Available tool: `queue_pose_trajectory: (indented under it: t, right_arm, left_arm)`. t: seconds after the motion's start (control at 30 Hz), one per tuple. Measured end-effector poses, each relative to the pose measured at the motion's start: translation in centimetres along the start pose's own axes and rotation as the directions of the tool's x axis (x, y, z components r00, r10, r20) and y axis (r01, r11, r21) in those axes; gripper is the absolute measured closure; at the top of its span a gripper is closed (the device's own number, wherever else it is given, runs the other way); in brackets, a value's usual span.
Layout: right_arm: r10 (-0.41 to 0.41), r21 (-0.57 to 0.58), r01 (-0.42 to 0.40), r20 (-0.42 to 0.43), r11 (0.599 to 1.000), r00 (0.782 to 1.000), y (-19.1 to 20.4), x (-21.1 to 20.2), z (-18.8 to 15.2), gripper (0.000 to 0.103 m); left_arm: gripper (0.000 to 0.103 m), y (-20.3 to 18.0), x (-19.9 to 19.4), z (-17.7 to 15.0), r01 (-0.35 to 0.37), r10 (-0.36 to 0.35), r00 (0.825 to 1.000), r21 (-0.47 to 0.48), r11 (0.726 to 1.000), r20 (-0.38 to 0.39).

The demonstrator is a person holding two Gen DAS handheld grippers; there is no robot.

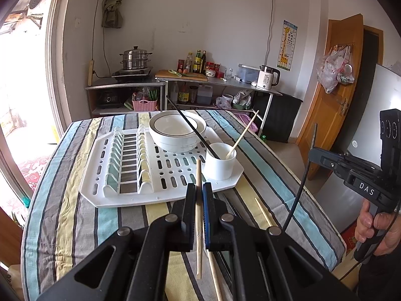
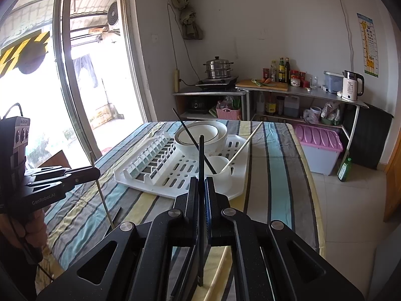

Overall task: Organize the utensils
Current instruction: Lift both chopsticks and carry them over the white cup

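Left claw is pinching a pale wooden chopstick, right claw is pinching a thin black chopstick, both hovering upright over the striped counter, probably heading for the white round cup already holding two.

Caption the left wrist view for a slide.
Left gripper clamps a wooden chopstick before the white cup on the drying rack.

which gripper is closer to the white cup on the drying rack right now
Left, though it's close. The left gripper hangs just short of the white cup; the right gripper sits slightly farther back and to its right.
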State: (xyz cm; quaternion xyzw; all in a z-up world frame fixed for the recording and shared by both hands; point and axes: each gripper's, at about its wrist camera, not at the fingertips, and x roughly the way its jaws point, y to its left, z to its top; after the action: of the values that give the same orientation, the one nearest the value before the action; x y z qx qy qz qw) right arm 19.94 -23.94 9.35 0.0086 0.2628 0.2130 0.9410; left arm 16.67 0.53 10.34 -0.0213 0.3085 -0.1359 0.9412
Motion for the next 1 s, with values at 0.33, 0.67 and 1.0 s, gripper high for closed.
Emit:
queue_pose_trajectory:
  t: [0.33,0.67,1.0]
  right_arm:
    - [-0.005,-0.004,0.005,0.045,1.0,0.999,-0.4,0.0,2.6,0.099]
    - [0.003,0.022,-0.005,0.111,1.0,0.994,-1.7,1.1,7.0,0.099]
    - [0.002,0.031,-0.007,0.156,0.999,0.988,-2.5,3.6,10.8,0.099]
  left_arm:
    - [0.098,-0.7,0.5,3.4,0.007,-0.008,0.999,0.02,1.0,0.031]
    - [0.098,-1.6,3.5,9.4,0.043,-0.044,0.996,0.023,0.999,0.073]
    - [0.097,-1.5,7.2,14.0,0.078,-0.077,0.992,-0.009,0.997,0.101]
